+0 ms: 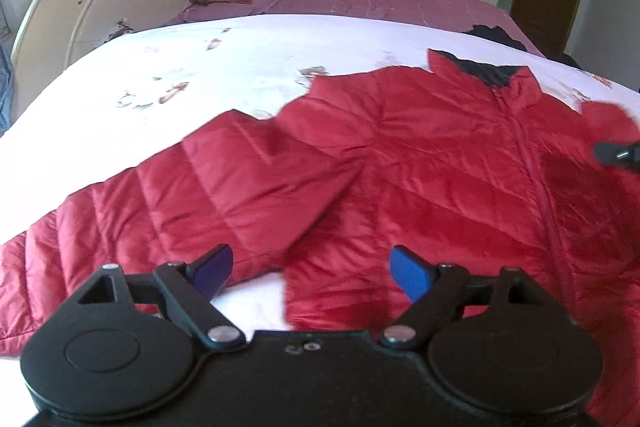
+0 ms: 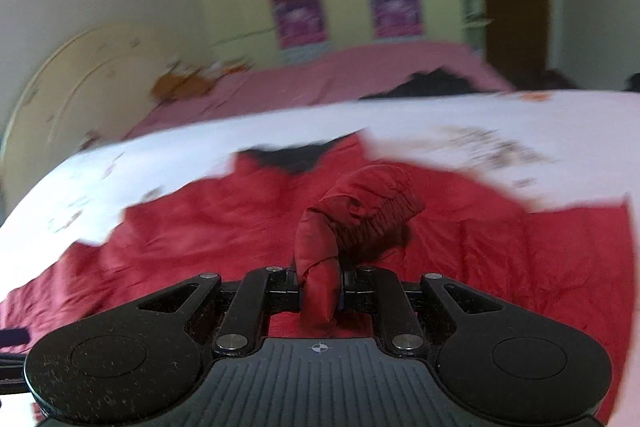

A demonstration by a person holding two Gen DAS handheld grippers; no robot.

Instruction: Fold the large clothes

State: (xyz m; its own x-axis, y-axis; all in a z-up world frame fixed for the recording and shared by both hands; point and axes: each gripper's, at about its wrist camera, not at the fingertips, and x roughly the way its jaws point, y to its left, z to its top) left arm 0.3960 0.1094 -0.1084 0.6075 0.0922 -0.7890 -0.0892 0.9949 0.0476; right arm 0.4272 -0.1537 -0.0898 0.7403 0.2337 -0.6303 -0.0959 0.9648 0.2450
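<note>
Here red jacket [image 1: 420,163] sleeve cuff [image 2: 372,211] clamped in right hand-held gripper [image 2: 320,291].

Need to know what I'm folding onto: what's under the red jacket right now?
The red jacket lies on a white floral bedspread, which shows all around it. Whatever lies directly beneath the jacket is covered. Its sleeve cuff is lifted in the right gripper.

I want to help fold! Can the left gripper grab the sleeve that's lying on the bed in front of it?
Probably yes. The left gripper is open and empty, and the sleeve lies flat on the bed just ahead of its fingers, with nothing on top of it. The right gripper is busy pinching the other sleeve's cuff.
</note>
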